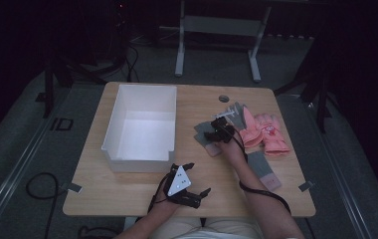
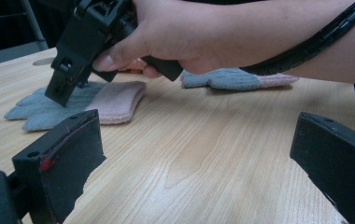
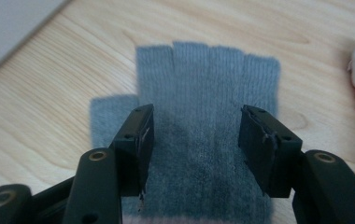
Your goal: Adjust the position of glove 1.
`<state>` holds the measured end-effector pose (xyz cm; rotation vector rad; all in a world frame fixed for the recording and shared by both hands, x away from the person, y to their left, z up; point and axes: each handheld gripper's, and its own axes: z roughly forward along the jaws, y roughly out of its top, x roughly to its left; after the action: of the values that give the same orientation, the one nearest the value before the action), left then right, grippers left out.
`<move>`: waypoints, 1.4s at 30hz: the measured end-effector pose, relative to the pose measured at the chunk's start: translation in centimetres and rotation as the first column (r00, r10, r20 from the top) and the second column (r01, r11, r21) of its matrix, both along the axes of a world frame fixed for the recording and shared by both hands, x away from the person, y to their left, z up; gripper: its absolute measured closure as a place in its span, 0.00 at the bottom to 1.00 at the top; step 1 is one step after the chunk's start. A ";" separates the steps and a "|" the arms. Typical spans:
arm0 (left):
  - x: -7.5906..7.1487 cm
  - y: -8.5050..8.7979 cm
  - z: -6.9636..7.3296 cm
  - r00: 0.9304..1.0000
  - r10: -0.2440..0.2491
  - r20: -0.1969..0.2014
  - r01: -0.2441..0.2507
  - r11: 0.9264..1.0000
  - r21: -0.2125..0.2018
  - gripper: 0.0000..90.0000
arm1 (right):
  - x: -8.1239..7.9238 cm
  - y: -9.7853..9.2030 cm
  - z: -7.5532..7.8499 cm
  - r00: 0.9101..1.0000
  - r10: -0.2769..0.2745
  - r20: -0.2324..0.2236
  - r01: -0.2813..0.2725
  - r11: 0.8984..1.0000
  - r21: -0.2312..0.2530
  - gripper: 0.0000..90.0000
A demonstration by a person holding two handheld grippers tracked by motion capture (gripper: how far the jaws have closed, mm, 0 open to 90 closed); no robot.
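Knitwear is the material in hand: a grey glove (image 3: pixel 208 116) with a pale pink cuff lies flat on the desk (image 1: pixel 142 191), palm area under the right gripper (image 3: pixel 196 140). In the high view the glove (image 1: pixel 208 139) sits right of the white bin (image 1: pixel 140 124) and left of a pair of pink padded gloves (image 1: pixel 264 132). A second grey glove (image 1: pixel 262 169) lies nearer the person, well apart from the first.

Handling properties, judged from the weave and the way it drapes:
- Light. Lifting load is likely negligible.
- Soft and limp. It will probably fold and hang once raised; no part keeps its shape.
- Not slippery. The ribbed knit should give good friction against the pads.
- Not fragile, though a sharp jaw edge could snag a loop.

Jaw state: the right jaws stand partly open and straddle the middle of the glove, one to each side of the palm, with fabric between them and no pinch yet. The left gripper (image 2: pixel 199 154) rests low over bare desk with its jaws wide and nothing in them.

Recommended hold: press down on the palm and gather a ridge of knit between the jaws, rather than taking a finger tip or the thumb stub, which would likely stretch. The cuff is the alternative: the knit looks thicker there.
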<state>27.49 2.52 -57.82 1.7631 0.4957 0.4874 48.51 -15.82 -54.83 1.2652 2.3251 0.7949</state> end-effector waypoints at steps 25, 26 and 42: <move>-0.1 -0.1 0.0 1.000 0.008 0.009 -0.009 1.000 0.006 0.02 | -7.5 -0.9 7.2 0.983 -0.168 0.068 0.152 0.968 0.200 0.88; 0.0 -0.2 0.0 1.000 0.009 0.007 -0.009 1.000 0.003 0.02 | -8.1 -1.2 7.3 0.981 -0.183 0.066 0.164 0.961 0.223 0.88; -0.1 -0.2 0.0 1.000 0.011 0.014 -0.011 1.000 0.004 0.02 | -11.7 -2.6 2.5 0.947 -0.322 0.007 0.314 0.927 0.207 0.89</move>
<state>27.40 2.35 -57.83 1.7605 0.4953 0.5084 36.82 -18.38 -52.37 1.6442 1.9705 0.9512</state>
